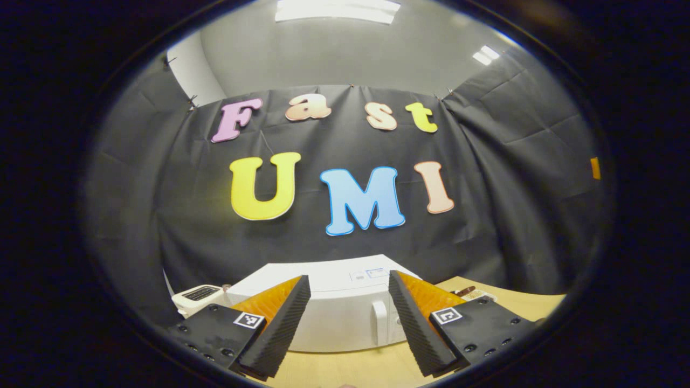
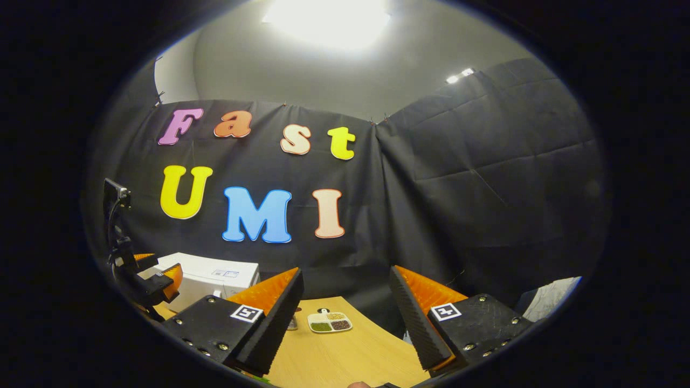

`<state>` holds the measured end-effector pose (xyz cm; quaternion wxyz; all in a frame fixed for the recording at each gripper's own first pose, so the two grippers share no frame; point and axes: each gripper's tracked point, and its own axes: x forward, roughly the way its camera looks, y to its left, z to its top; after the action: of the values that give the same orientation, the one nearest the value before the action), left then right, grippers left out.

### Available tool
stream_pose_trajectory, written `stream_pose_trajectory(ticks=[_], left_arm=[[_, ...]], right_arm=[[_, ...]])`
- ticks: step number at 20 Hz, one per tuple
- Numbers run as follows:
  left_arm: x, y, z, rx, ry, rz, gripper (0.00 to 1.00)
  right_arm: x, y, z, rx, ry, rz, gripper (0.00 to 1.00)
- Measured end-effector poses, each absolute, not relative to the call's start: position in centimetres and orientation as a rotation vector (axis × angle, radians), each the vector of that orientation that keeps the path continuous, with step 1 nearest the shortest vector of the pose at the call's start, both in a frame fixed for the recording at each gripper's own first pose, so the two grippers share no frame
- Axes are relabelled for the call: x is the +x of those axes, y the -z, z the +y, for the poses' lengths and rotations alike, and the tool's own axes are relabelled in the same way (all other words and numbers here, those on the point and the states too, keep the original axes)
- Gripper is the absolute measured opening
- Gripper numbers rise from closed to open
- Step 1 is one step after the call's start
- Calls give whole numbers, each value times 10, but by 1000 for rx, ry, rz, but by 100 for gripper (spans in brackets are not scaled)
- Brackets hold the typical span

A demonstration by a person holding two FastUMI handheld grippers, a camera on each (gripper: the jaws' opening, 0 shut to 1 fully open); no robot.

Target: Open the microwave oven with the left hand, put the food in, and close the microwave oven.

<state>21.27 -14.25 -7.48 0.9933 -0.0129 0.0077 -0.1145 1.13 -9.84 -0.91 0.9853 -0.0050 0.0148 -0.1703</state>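
A white microwave oven (image 1: 334,307) stands shut on the wooden table straight ahead in the left gripper view, its upright door handle (image 1: 380,322) toward the right side of its front. My left gripper (image 1: 350,328) is open, held a little way in front of that microwave with nothing between its fingers. In the right gripper view the microwave (image 2: 210,279) sits at far left, with the left gripper (image 2: 156,283) in front of it. A small white divided plate of food (image 2: 329,321) lies on the table (image 2: 345,355). My right gripper (image 2: 345,323) is open, above and short of it.
A white toaster-like appliance (image 1: 197,297) stands left of the microwave. Small items (image 1: 469,292) lie on the table to the right of the microwave. A dark small object (image 2: 291,322) sits beside the food plate. A pale cloth (image 2: 550,299) shows at far right.
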Motion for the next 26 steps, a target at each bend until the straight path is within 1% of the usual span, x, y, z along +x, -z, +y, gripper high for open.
stream_pose_trajectory(ticks=[1,2,4,5,6,8,10,11,13,14,15,16,17,19,20,23,24,25,26], left_arm=[[221,84,-149,-25,245,22,100],[229,92,-155,-24,256,32,97],[243,113,-169,-25,279,59,97],[250,124,-176,-26,289,76,93],[258,133,-183,-30,299,93,97],[269,152,-194,-30,314,122,100],[278,173,-204,-28,327,159,100],[284,183,-208,-28,328,176,94],[291,201,-213,-23,330,210,100],[294,208,-215,-19,331,224,97],[297,216,-219,-16,336,236,97],[300,221,-220,-13,337,245,94],[302,226,-222,-11,338,253,94],[305,232,-227,-9,344,270,82],[307,234,-228,-7,342,275,79],[310,231,-229,-4,329,271,51],[310,230,-229,-9,326,275,53],[310,233,-232,-9,326,290,37],[310,236,-232,-9,319,290,43]], right_arm=[[10,10,-100,-17,364,35,97],[8,10,-103,-23,386,40,97],[4,13,-106,-34,427,54,97],[2,16,-108,-38,446,64,97],[0,19,-109,-41,462,74,97],[-1,22,-110,-46,490,92,97],[-4,21,-110,-51,512,98,97],[-6,19,-111,-61,526,98,97],[-7,20,-112,-75,547,104,97],[-10,21,-113,-80,556,111,97],[-11,23,-115,-83,566,119,97],[-12,25,-116,-82,572,127,97],[-13,24,-116,-79,577,132,97],[-16,23,-117,-82,588,129,97],[-16,22,-116,-85,591,129,97],[-17,23,-115,-83,589,131,97],[-17,23,-115,-83,587,131,97],[-17,23,-115,-83,584,131,97],[-16,23,-115,-84,581,131,97]])
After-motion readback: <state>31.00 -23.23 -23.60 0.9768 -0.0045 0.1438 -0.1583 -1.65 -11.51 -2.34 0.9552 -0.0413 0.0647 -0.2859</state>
